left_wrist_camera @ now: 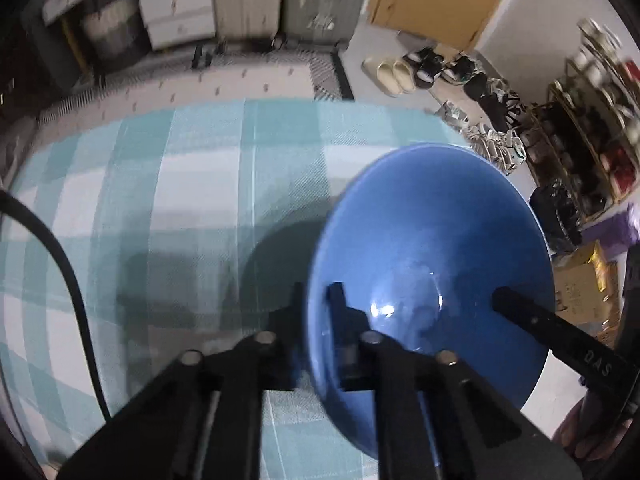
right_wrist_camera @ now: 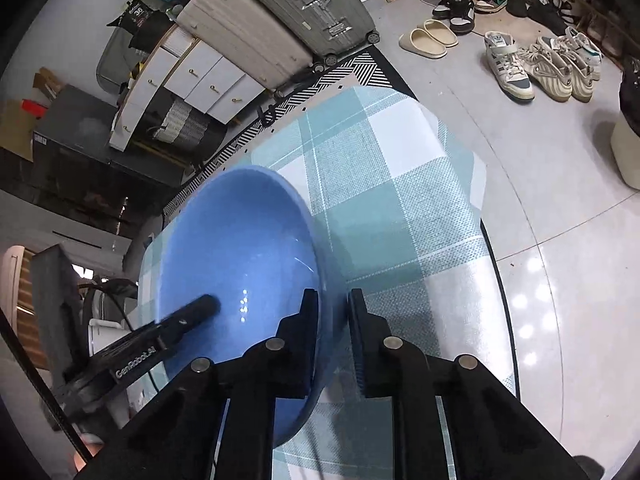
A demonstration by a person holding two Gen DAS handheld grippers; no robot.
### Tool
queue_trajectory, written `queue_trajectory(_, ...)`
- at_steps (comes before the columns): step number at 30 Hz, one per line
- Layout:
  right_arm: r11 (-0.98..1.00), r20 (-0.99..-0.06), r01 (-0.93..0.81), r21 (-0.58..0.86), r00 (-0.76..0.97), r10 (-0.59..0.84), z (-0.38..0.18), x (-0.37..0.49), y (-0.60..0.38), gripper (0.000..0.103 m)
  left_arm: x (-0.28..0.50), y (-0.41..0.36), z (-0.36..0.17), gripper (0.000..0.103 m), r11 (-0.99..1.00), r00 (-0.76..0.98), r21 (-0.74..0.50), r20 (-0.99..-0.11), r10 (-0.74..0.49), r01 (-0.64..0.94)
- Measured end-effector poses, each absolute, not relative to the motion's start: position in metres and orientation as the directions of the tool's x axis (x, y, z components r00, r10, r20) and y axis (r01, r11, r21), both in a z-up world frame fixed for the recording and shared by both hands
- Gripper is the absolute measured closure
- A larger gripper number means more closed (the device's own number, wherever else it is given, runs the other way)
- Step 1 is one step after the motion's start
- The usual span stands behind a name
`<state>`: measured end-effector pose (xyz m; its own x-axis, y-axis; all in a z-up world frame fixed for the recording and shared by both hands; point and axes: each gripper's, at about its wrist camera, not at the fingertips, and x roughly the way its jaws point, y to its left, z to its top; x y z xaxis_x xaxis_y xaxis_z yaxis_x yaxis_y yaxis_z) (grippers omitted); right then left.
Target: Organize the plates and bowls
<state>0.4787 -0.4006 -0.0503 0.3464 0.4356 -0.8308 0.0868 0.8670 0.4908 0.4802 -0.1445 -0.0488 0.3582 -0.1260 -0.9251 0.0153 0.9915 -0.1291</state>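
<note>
While each hand-held gripper (left (left_wrist_camera: 314,300), right (right_wrist_camera: 332,306)) pinches opposite rims, the blue bowl (left_wrist_camera: 432,248) is steadied above the tabletop (left_wrist_camera: 160,200), presumably for relocation.

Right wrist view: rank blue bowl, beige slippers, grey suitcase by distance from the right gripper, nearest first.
From the right gripper:
1. Blue bowl, its rim between the fingers.
2. Grey suitcase, top centre, beyond the table.
3. Beige slippers, upper right on the floor; too close to the suitcase to call.

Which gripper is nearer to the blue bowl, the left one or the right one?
Neither: both touch it. The left gripper is shut on one side of the blue bowl's rim, and the right gripper straddles the opposite side of the rim.
</note>
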Motion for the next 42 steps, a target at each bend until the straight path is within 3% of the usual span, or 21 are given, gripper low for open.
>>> queue_trajectory(23, 0.875, -0.827, 0.095, 0.474, 0.389, 0.405, -0.003, 0.446, -0.41, 0.092, 0.447, -0.147, -0.014, 0.098, 0.983, 0.354, -0.178, -0.917, -0.184, 0.05)
queue_trajectory(42, 0.843, -0.741, -0.002, 0.538, 0.477, 0.473, 0.084, 0.31, -0.389, 0.094, 0.322, -0.13, 0.069, 0.098, 0.982, 0.453, -0.159, -0.871, -0.188, 0.101)
